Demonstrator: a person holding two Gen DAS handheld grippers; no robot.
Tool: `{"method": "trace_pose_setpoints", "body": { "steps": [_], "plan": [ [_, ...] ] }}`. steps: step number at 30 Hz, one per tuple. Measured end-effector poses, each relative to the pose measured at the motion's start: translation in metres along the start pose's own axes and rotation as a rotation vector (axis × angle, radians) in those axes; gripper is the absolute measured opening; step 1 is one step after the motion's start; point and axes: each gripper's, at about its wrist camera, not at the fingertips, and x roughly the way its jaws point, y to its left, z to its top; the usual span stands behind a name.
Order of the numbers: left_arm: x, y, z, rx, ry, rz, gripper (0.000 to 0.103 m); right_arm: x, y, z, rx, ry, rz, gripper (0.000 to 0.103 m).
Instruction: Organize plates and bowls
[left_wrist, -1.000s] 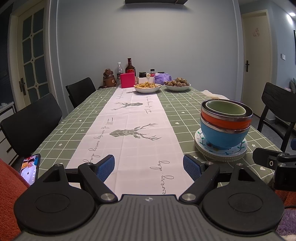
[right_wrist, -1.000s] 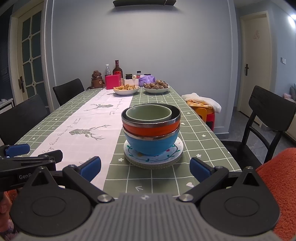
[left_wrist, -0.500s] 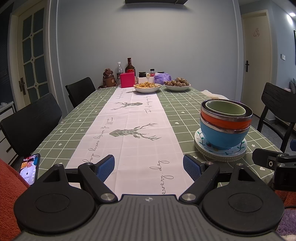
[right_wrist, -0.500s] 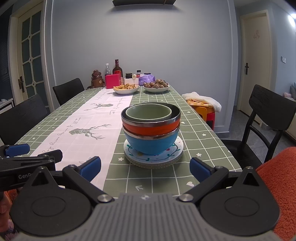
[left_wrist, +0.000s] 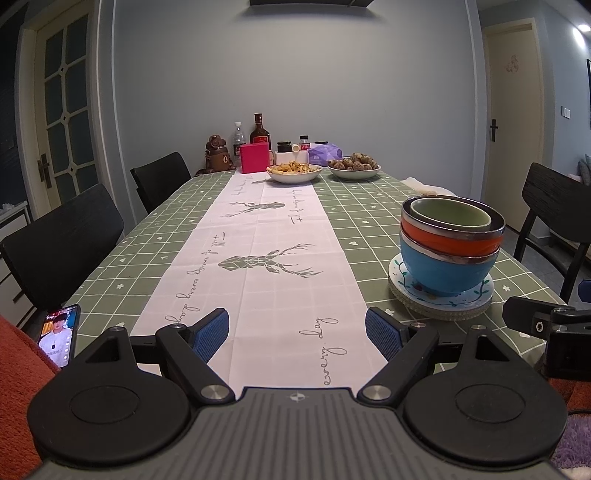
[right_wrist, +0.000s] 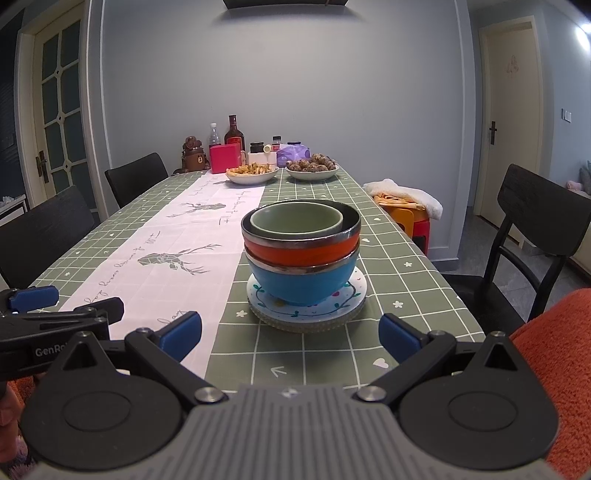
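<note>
A stack stands on the green checked tablecloth: a small green bowl nested in an orange bowl, that in a blue bowl, all on a white patterned plate over a glass plate. In the left wrist view the same stack sits to the right. My right gripper is open, just short of the stack, with nothing between its blue pads. My left gripper is open over the white runner near the table's front edge, well left of the stack.
Two dishes of food, bottles, a pink box and a bear figure crowd the far end. A phone lies at the front left edge. Black chairs flank the table; a stool with cloth stands right.
</note>
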Motion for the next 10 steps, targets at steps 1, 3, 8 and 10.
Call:
{"method": "trace_pose_setpoints", "body": {
  "steps": [1, 3, 8, 10],
  "plan": [
    [0.0, -0.0002, 0.0, 0.0, 0.0, 0.0, 0.098, 0.0003, -0.0003, -0.0001, 0.0, 0.001, 0.0, 0.1],
    [0.0, -0.0003, -0.0001, 0.001, 0.0, 0.0, 0.098, 0.0004, -0.0003, 0.0, 0.0, 0.001, 0.0, 0.1],
    [-0.0005, 0.0007, 0.0002, -0.005, -0.004, -0.003, 0.098, 0.0016, -0.0004, -0.0004, 0.001, 0.003, 0.001, 0.1],
    [-0.0007, 0.0008, 0.0002, -0.007, -0.005, -0.001, 0.098, 0.0017, -0.0004, -0.0004, 0.001, 0.003, 0.0, 0.1]
  ]
}}
